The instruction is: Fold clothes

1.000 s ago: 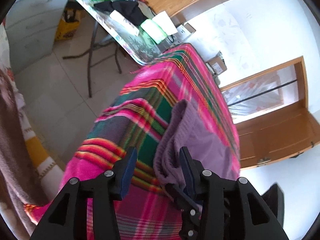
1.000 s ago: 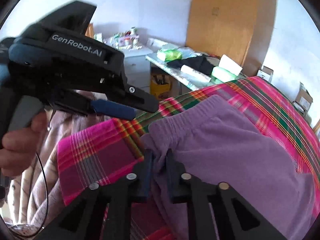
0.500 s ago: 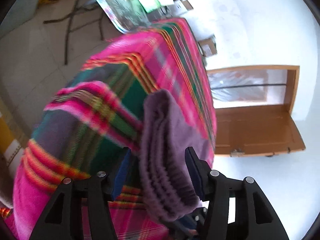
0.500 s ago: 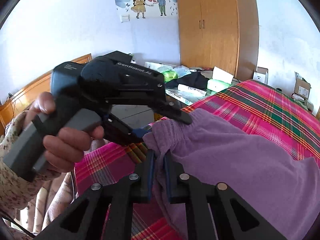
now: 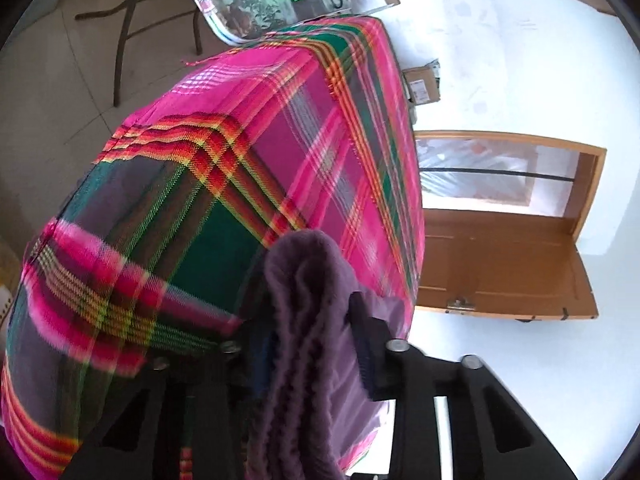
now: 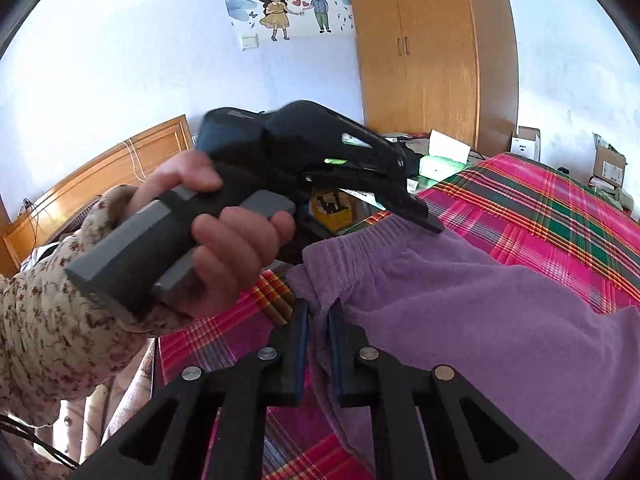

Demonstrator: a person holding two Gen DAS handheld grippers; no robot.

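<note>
Right wrist: purple garment [image 6: 500,320] lengthwise rightward

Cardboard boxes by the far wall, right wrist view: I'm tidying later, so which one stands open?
The brown cardboard box at the far right: its top flaps stick up. The white box beside the wardrobe looks closed.

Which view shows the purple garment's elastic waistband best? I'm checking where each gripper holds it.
The right wrist view: the purple garment spreads out, its waistband visible between both grips. The left wrist view shows only a bunched fold.
</note>
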